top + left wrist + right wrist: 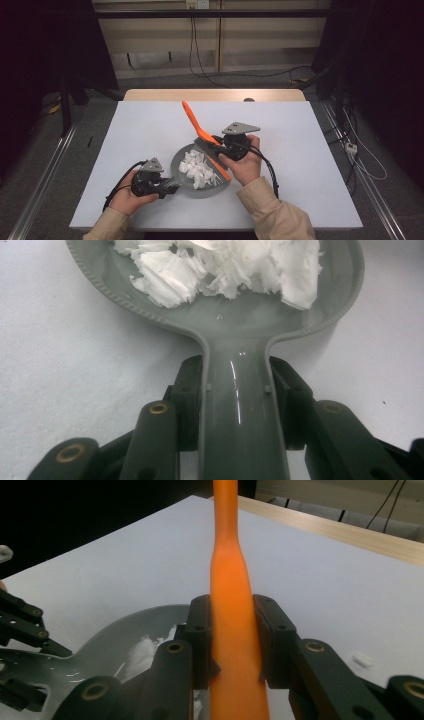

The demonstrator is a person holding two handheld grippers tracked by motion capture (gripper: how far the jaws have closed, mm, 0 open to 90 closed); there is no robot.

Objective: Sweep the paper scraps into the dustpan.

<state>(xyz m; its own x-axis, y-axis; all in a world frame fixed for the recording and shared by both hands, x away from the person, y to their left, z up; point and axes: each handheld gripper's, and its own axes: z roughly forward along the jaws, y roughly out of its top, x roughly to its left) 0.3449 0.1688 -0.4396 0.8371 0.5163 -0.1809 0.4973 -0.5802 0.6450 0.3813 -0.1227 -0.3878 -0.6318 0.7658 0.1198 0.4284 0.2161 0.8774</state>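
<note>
Grey dustpan (186,165) lies flat on the table (150,125), its handle clamped in the left gripper (235,390). Just right, the right gripper (234,640) grips the orange brush handle (231,610), slanting up and away, bristles over the white scraps (199,167).

White table top (150,125) — wooden edge (215,95) behind, cables (200,60) on the floor.
</note>
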